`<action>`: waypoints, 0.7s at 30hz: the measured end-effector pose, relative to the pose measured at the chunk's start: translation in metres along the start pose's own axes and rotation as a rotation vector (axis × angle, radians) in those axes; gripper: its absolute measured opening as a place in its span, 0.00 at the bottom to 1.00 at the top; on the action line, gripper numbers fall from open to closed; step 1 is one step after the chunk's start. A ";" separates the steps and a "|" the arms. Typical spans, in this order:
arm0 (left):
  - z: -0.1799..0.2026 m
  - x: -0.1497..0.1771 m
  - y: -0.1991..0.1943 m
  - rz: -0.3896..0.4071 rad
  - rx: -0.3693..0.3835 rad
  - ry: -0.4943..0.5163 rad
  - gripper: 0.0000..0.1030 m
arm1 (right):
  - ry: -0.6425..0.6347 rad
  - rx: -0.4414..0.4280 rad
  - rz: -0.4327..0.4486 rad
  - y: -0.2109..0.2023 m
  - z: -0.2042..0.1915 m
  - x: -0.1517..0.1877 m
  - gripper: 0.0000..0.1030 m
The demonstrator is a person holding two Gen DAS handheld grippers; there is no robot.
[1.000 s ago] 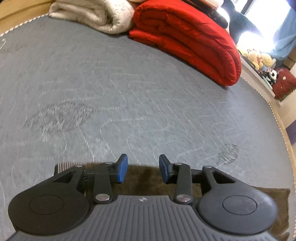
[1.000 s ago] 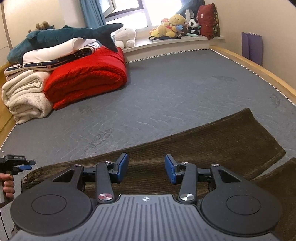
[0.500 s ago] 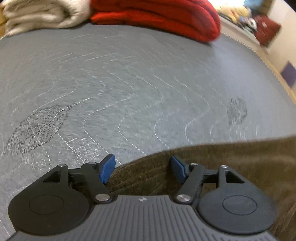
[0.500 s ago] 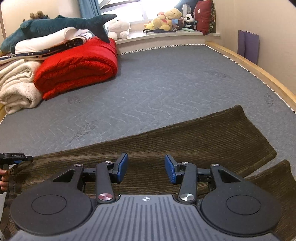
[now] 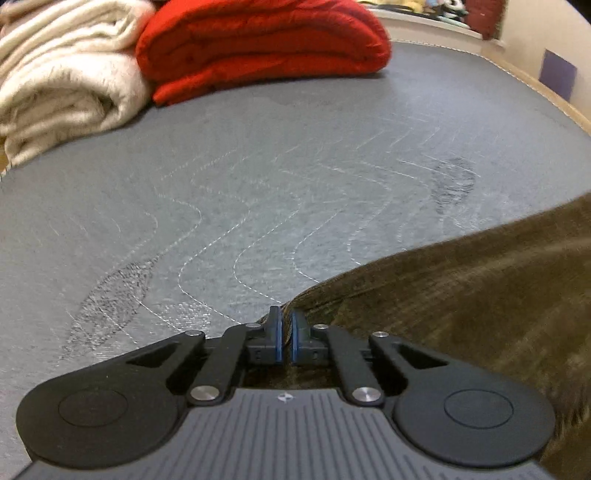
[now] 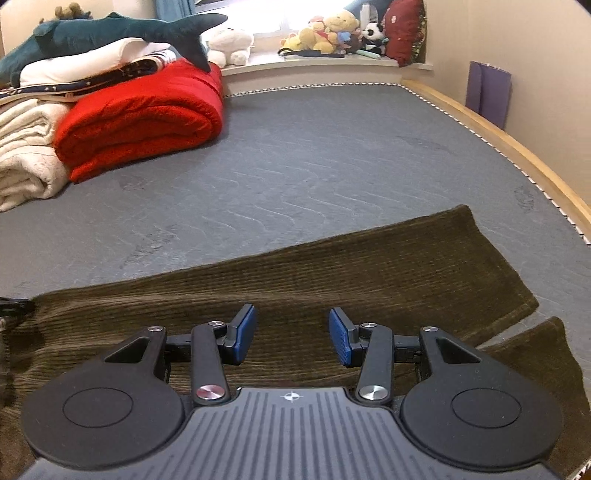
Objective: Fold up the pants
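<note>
We've got the left gripper (image 5: pixel 285 334) with its blue pads (image 5: pixel 275 338) drawn nearly together, pinching the near-left edge of the brown corduroy pants (image 6: pixel 332 273); the cloth between the pads is hard to make out, so we'd call it a grip on the hem or waist edge, though we can't tell which. The pants lie flat on the grey quilted mattress (image 6: pixel 332 158), stretching from the near left out to the right, with one leg end reaching toward the right edge of the bed and a second leg end (image 6: pixel 535 354) showing just nearer than it. Our right gripper (image 6: pixel 291 334) hovers over the middle of the pants, jaws spread wide with nothing between them. Far left on the mattress we see a folded red blanket (image 6: pixel 140 118) touching a cream blanket (image 6: pixel 26 155), a plush shark (image 6: pixel 103 31) lying on top of the pile. Soft toys (image 6: pixel 325 33) line the far windowsill.
</note>
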State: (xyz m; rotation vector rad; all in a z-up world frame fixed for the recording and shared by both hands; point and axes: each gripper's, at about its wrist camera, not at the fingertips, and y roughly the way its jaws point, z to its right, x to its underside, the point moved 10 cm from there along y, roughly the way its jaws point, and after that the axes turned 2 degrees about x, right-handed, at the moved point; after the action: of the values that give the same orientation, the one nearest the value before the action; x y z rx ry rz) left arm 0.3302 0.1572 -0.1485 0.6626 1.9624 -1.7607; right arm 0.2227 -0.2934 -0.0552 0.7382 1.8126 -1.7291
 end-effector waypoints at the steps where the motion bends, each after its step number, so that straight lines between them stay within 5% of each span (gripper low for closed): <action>1: 0.004 0.001 -0.007 0.007 -0.004 0.023 0.03 | 0.003 0.007 0.001 0.000 0.002 0.001 0.45; 6: 0.020 0.007 -0.046 0.023 0.014 0.076 0.03 | 0.056 0.030 0.004 -0.004 0.007 0.002 0.45; 12: 0.052 0.038 -0.136 0.061 0.068 0.273 0.02 | 0.096 0.026 0.011 -0.010 0.005 0.006 0.45; 16: 0.063 0.085 -0.199 0.067 0.168 0.291 0.02 | 0.133 0.035 0.022 -0.016 0.014 0.008 0.45; 21: 0.077 0.144 -0.212 -0.044 0.199 0.321 0.02 | 0.190 0.046 0.007 -0.020 0.034 0.016 0.45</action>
State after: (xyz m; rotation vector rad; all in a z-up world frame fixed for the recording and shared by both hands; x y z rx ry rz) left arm 0.0872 0.0724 -0.0753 1.0337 2.0297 -1.9971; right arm 0.1971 -0.3274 -0.0540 0.9554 1.8967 -1.7516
